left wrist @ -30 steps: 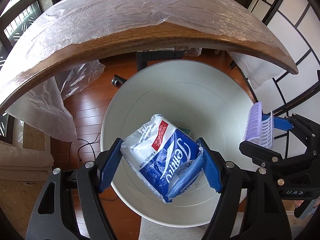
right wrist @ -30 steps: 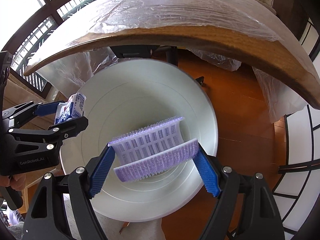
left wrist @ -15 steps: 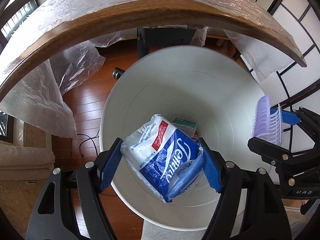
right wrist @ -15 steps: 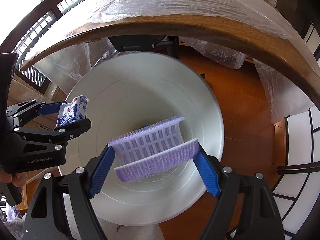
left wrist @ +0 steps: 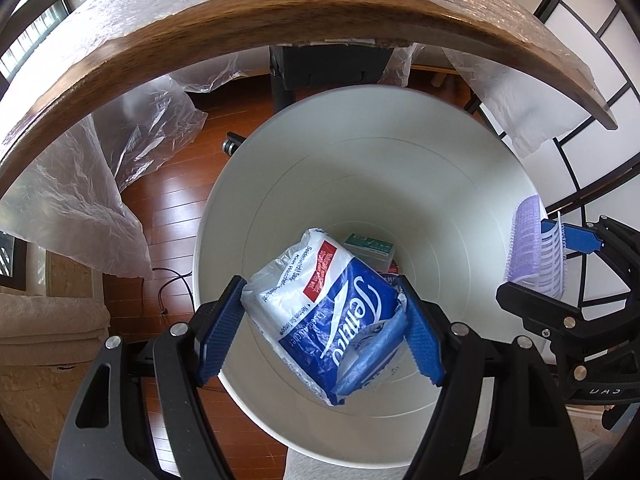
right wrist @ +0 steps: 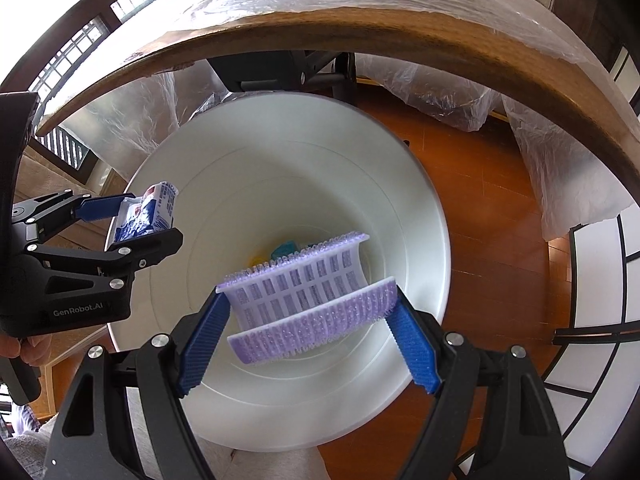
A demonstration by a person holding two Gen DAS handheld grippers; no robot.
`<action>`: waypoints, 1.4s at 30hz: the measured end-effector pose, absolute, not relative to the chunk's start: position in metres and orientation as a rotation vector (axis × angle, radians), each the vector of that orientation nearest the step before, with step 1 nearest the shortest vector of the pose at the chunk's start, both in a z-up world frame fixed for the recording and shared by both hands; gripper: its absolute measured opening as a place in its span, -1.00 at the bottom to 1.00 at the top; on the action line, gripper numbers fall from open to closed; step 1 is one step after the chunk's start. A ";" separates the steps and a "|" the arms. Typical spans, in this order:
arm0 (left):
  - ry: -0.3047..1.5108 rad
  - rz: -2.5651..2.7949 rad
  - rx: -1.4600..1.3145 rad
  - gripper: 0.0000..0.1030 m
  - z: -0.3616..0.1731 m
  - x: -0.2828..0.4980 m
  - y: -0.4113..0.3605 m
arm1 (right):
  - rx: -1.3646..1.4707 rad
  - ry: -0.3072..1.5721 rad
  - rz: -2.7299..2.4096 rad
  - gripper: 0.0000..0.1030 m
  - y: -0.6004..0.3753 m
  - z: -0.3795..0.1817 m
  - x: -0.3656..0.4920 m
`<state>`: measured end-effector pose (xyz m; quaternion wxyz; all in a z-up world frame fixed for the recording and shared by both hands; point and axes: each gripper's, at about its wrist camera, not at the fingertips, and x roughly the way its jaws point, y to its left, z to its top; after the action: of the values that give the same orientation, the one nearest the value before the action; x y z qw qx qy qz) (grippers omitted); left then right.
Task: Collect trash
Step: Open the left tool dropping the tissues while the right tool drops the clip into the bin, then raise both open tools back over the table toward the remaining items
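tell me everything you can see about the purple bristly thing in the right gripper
The purple bristle mat is a soft-looking lilac plastic piece: a pale slotted grid backing with short nubby bristles. It is bent into a curve, squeezed end to end between the right gripper pads, and held above the open white bin, not touching it.

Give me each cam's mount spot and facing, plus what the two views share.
Left wrist: on the left gripper, facing steeply down into the round white plastic bin; its blue pads clamp a blue-and-white tissue pack.
Right wrist: on the right gripper, also facing down; its pads clamp a curved purple bristled mat; a hand shows at left.
Shared: the bin, the plastic-covered wooden table, each other's gripper.
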<state>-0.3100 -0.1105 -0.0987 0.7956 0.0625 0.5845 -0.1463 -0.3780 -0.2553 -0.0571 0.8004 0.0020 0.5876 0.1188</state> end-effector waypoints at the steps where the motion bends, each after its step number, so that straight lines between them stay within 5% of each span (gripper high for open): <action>1: 1.257 -0.315 0.135 0.45 -0.099 -0.310 -0.111 | 0.004 1.261 0.254 0.51 -0.255 -0.057 -0.378; 6: 1.231 -0.357 0.110 0.51 -0.094 -0.309 -0.111 | 0.015 1.246 0.243 0.54 -0.257 -0.054 -0.379; 9: 1.212 -0.334 0.115 0.72 -0.092 -0.309 -0.110 | 0.040 1.216 0.222 0.81 -0.263 -0.047 -0.382; 22: 1.082 -0.348 0.027 0.72 -0.029 -0.320 -0.093 | 0.000 0.966 0.121 0.82 -0.301 0.040 -0.400; 25: 0.974 -0.316 0.034 0.95 0.004 -0.322 -0.090 | -0.022 0.843 0.099 0.92 -0.306 0.075 -0.403; 30: 0.837 -0.247 -0.037 0.96 0.049 -0.314 -0.077 | -0.042 0.699 0.089 0.92 -0.311 0.120 -0.396; 42: 0.776 -0.231 -0.062 0.96 0.086 -0.255 -0.056 | -0.082 0.674 0.131 0.92 -0.270 0.136 -0.335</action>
<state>-0.2549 -0.0559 0.0862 0.9187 -0.0304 0.3775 -0.1125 -0.3348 -0.2703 0.1363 0.9408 -0.0401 0.3303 0.0640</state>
